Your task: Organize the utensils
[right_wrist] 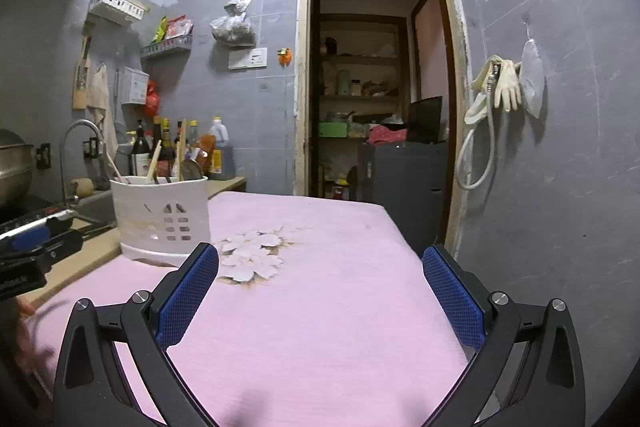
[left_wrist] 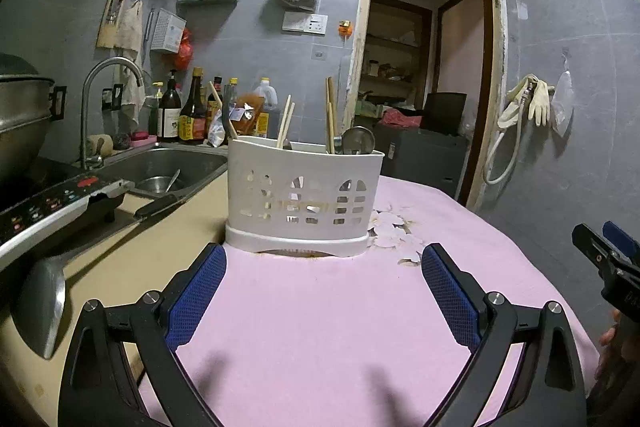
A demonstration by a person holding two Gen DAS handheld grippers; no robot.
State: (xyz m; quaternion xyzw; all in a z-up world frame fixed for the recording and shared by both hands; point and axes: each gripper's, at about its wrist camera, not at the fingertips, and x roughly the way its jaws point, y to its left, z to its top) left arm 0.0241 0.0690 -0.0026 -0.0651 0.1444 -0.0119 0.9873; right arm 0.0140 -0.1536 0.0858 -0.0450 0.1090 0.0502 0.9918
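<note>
White plastic caddy (left_wrist: 304, 195) stands far-centre on the pink cloth (left_wrist: 320, 307), chopsticks (left_wrist: 286, 121) inside. Left gripper (left_wrist: 323, 263) and right gripper (right_wrist: 320, 263) gape wide, empty. Next likely fetches the ladle (left_wrist: 40, 303), near left.

Inside the white perforated plastic utensil holder (left_wrist: 304, 195), ahead of the fingers, the wooden chopsticks' (left_wrist: 285, 123) lower ends are hidden. Left of the fingers, the steel ladle's (left_wrist: 40, 301) handle runs behind the cooktop; a blurred hand (right_wrist: 28, 339) meets the picture's edge.

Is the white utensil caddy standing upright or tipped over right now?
Upright. The white utensil caddy sits flat on its base on the pink cloth, with chopsticks standing up out of its top.
</note>
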